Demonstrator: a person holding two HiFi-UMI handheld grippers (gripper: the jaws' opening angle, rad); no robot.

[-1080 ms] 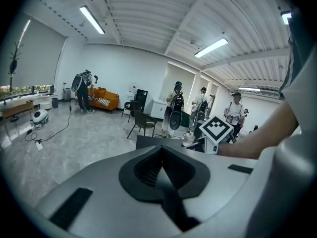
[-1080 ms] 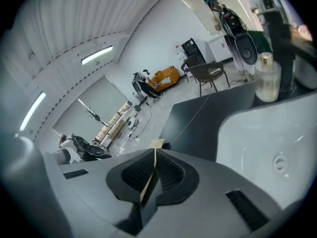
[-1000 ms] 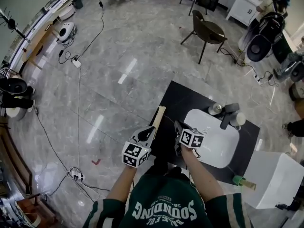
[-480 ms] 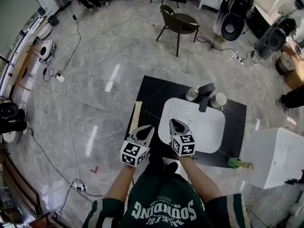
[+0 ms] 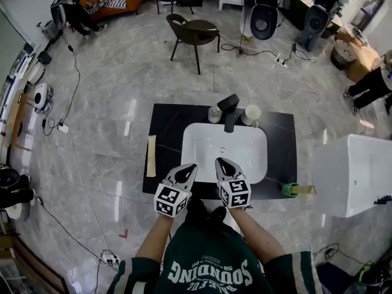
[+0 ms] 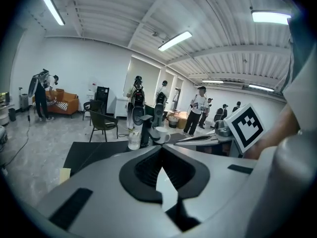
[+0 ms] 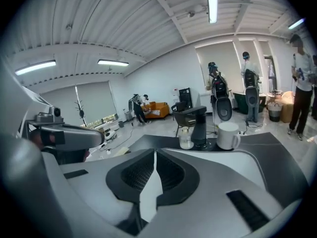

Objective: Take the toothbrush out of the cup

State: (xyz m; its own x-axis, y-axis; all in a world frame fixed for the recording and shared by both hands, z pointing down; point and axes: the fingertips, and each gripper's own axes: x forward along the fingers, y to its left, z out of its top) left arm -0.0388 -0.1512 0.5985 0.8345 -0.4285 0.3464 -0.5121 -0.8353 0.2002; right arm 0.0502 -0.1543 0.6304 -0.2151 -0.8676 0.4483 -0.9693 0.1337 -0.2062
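A green cup (image 5: pixel 287 190) stands at the front right corner of the black counter (image 5: pixel 168 124), with a wooden-handled toothbrush (image 5: pixel 305 190) sticking out of it toward the right. My left gripper (image 5: pixel 187 171) (image 6: pixel 161 150) and my right gripper (image 5: pixel 221 165) (image 7: pixel 155 152) hover side by side over the front rim of the white sink (image 5: pixel 202 136). Both are shut with nothing in them. The cup and toothbrush lie well to the right of both grippers and appear in neither gripper view.
Behind the sink stand a black faucet (image 5: pixel 228 111) (image 7: pixel 199 125), a glass jar (image 5: pixel 214 114) (image 6: pixel 133 139) and a white mug (image 5: pixel 251 115) (image 7: pixel 228 135). A beige strip (image 5: pixel 151 156) lies at the counter's left edge. A white cabinet (image 5: pixel 355 173) stands to the right, a chair (image 5: pixel 193 32) beyond.
The head view has swung so the counter now lies straight ahead. Both grippers have moved together to the sink's front rim, side by side, and stayed shut.
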